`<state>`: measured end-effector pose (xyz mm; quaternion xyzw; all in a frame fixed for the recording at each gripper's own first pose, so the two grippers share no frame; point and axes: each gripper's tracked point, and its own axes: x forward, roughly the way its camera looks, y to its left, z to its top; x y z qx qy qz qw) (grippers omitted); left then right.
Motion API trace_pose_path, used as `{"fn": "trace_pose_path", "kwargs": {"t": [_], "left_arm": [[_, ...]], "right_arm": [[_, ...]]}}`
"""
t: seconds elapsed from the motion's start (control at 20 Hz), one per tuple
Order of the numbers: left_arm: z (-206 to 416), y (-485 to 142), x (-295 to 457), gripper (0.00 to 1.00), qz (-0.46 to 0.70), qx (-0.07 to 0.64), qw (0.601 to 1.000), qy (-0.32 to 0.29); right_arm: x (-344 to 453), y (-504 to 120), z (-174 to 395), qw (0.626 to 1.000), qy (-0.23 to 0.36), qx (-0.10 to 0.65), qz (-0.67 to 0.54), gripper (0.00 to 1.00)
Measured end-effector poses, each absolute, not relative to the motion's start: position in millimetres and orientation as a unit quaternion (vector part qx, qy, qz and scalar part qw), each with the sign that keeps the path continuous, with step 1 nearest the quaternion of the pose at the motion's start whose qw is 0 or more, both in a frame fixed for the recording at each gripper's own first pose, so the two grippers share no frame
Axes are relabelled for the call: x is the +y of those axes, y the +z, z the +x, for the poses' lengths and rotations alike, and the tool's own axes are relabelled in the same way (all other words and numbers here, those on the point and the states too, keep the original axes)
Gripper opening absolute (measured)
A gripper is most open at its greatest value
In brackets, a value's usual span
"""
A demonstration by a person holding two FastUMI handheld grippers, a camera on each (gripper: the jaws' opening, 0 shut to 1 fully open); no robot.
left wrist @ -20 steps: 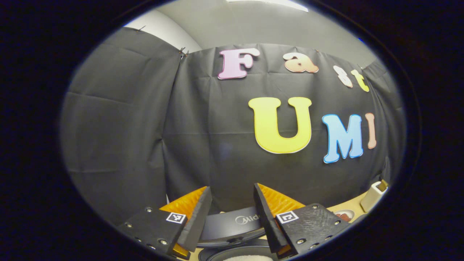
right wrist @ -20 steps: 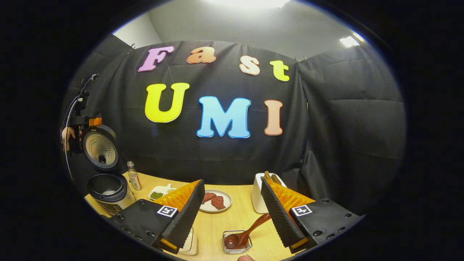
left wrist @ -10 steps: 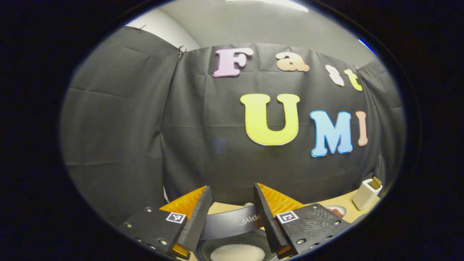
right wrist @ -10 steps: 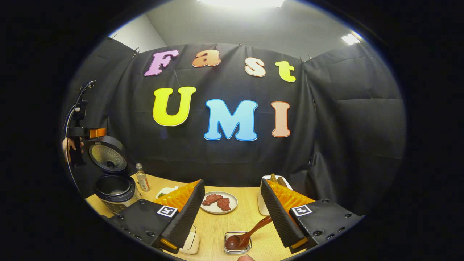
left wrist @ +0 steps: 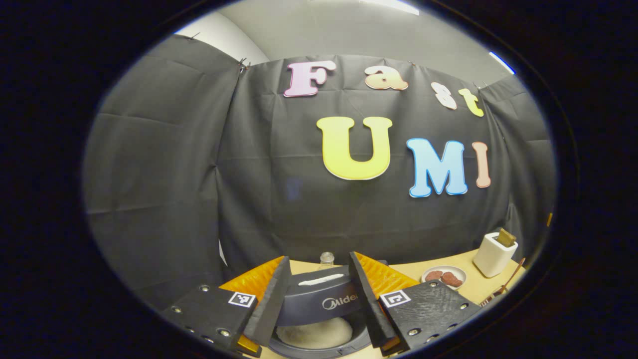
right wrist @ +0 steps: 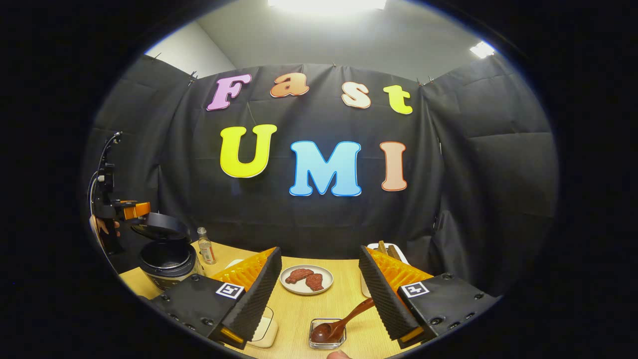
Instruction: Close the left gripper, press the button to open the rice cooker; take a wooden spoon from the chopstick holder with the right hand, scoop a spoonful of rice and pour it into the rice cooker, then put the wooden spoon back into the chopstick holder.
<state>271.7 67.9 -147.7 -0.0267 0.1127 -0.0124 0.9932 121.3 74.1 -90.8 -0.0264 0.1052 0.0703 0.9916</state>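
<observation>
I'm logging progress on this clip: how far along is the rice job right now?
Done: the rice cooker is open, its lid partway up, with white rice inside. In hand: nothing is gripped. The left gripper is open at the lid, and the right gripper hovers open above the wooden spoon, which lies in a glass dish. Left: return the spoon to the chopstick holder.

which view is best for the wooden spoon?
Right gripper view: the wooden spoon lies whole, its bowl in a small clear dish on the table, handle running toward the right claw. Left gripper view catches only a thin sliver at the far right edge.
</observation>
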Motion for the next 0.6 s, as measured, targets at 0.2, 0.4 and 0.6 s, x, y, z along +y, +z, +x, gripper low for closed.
{"fn": "trace_pose_path", "kwargs": {"t": [0.2,0.4,0.6], "left_arm": [[252.6,-166.9,58.9,0.76,-0.027,0.125,0.992,-0.017],[237.6,-188.4,52.0,0.76,-0.033,0.143,0.989,-0.02],[219.9,-215.4,44.1,0.77,-0.035,0.167,0.985,-0.024]], "right_arm": [[72.4,-92.8,119.4,0.991,0.073,0.108,-0.02,0.98],[71.8,-94.9,116.2,0.991,0.075,0.11,-0.015,0.98],[71.8,-97.0,114.7,0.991,0.075,0.111,-0.016,0.98]]}}
